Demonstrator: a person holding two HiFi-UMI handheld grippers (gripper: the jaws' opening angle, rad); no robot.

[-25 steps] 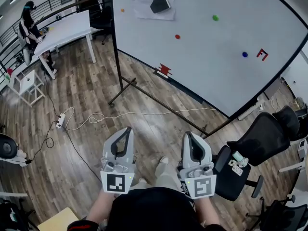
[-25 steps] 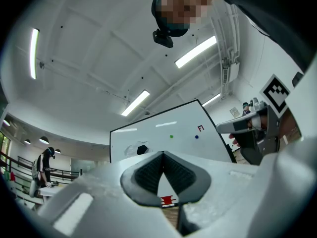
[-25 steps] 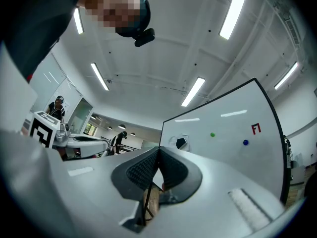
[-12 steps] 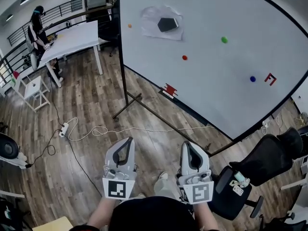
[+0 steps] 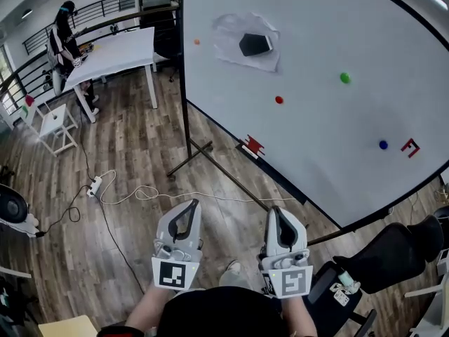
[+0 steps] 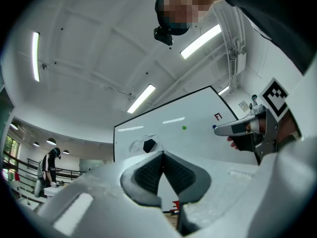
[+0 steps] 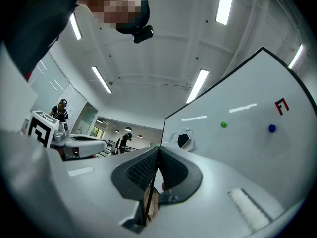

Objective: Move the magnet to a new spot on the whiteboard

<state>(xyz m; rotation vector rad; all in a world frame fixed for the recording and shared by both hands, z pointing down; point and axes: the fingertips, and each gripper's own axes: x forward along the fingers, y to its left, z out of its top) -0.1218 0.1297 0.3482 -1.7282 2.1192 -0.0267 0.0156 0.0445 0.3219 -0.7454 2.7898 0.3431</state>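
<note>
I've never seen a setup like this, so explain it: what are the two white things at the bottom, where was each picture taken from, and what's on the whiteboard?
Those are tools a person holds, one per hand: the left gripper and the right gripper. One picture is from a camera on the person's head, looking down; the other two from cameras on the grippers. Both are shut, holding nothing. The whiteboard carries an orange magnet, red magnet, green magnet, blue magnet and black block.
</note>
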